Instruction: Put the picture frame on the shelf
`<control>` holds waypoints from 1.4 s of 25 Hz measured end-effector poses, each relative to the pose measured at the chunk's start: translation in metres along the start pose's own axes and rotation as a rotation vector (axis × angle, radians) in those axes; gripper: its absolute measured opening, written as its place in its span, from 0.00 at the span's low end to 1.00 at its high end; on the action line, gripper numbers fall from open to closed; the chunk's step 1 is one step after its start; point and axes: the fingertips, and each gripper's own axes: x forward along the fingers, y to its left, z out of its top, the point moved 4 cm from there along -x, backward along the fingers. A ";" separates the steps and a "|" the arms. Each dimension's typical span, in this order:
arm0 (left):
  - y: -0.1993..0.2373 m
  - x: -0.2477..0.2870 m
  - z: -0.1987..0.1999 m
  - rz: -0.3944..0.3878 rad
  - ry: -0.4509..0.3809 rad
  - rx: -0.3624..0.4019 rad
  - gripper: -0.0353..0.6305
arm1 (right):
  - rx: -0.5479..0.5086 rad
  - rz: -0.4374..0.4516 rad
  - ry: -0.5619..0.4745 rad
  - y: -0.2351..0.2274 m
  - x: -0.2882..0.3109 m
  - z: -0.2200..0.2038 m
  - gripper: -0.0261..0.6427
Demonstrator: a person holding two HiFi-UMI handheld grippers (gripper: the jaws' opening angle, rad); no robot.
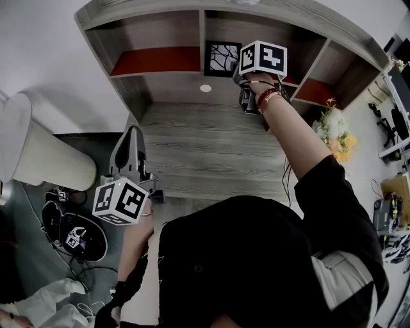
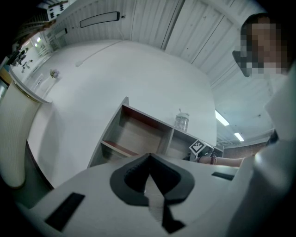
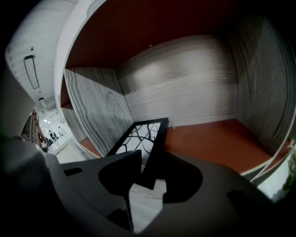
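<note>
The picture frame [image 1: 222, 59], black with a white branch pattern, stands upright at the left side of the middle compartment of the grey wooden shelf unit [image 1: 144, 19]. My right gripper [image 1: 241, 78] reaches into that compartment just right of the frame. In the right gripper view the frame [image 3: 141, 141] rests on the red shelf floor [image 3: 212, 139], its near corner between the spread jaws of the right gripper [image 3: 149, 163]; the pads do not appear to press on it. My left gripper [image 1: 131, 154] hangs low by the desk's left front corner, its jaws [image 2: 149, 159] shut on nothing.
A wooden desk top [image 1: 211, 147] lies below the shelf compartments. On top of the unit stands a glass jar [image 2: 182, 121]. Flowers [image 1: 333, 131] sit at the right end. A pale cylinder [image 1: 45, 160] stands left of the desk. Marker cubes and cables [image 1: 75, 239] lie on the floor.
</note>
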 end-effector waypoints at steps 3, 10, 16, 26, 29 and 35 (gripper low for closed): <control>-0.001 -0.001 0.000 -0.004 0.002 0.002 0.07 | -0.016 -0.004 0.004 0.000 0.000 0.000 0.22; -0.001 -0.007 0.004 -0.005 -0.011 0.004 0.07 | -0.091 -0.034 0.013 0.002 0.000 0.000 0.22; -0.003 -0.017 0.009 0.013 -0.027 0.016 0.07 | -0.145 -0.047 0.006 0.002 -0.001 0.005 0.23; -0.018 -0.045 0.009 0.057 -0.033 0.025 0.07 | -0.105 -0.015 -0.019 -0.002 0.000 0.006 0.26; -0.032 -0.057 0.009 0.077 -0.033 0.042 0.07 | -0.088 -0.004 -0.036 -0.005 -0.002 0.007 0.26; -0.064 -0.086 0.004 0.168 -0.069 0.051 0.07 | -0.069 0.078 -0.179 -0.010 -0.030 0.028 0.24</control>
